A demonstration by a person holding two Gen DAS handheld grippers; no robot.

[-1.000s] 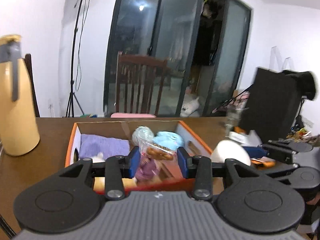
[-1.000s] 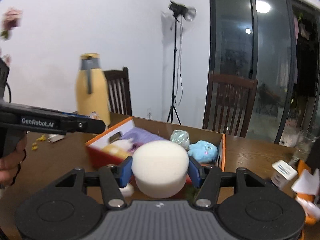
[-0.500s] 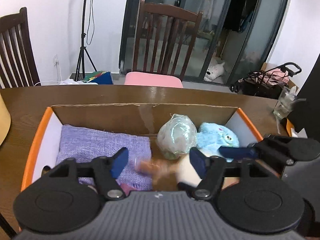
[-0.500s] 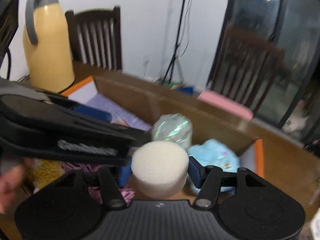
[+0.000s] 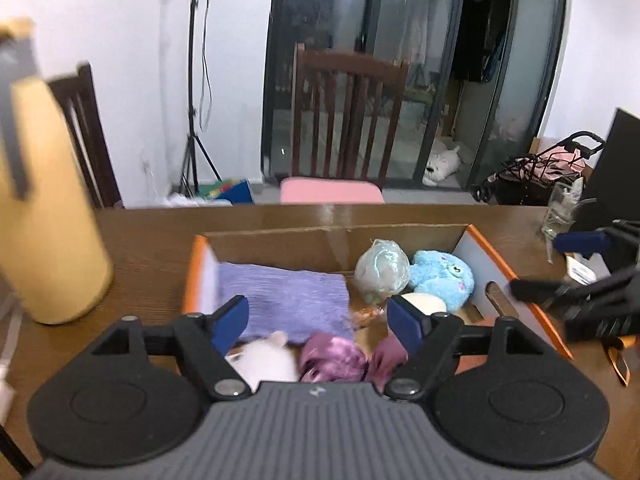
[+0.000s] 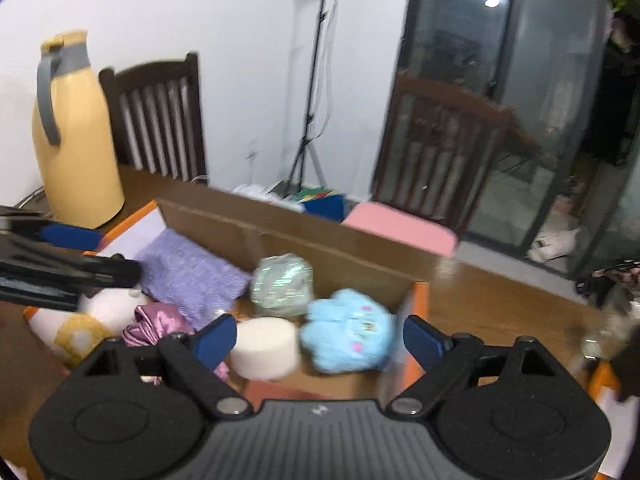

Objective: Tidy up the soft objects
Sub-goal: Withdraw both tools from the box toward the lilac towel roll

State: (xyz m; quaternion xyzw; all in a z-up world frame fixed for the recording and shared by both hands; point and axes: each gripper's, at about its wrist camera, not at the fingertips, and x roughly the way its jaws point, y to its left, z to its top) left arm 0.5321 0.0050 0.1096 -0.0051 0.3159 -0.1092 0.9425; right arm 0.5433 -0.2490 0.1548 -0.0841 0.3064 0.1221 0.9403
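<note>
Cardboard box [image 5: 404, 236] on brown table [image 5: 152, 240]; yellow jug [image 6: 76, 136] beside. Left gripper [image 5: 320, 320], right gripper [image 6: 316, 340]: jaws opening, empty, above box.

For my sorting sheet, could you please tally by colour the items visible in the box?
Purple: 2, knit cloth, satin cloth
White: 2, foam puck, white plush
Blue: 1, blue plush
Silvery green: 1, wrapped ball
Yellow: 1, fuzzy piece
Orange: 1, blurred packet
Total: 8

Lilac cloth [image 5: 282, 300], sky-blue plush [image 6: 348, 336], perhaps cream sponge [image 6: 266, 348]
</note>
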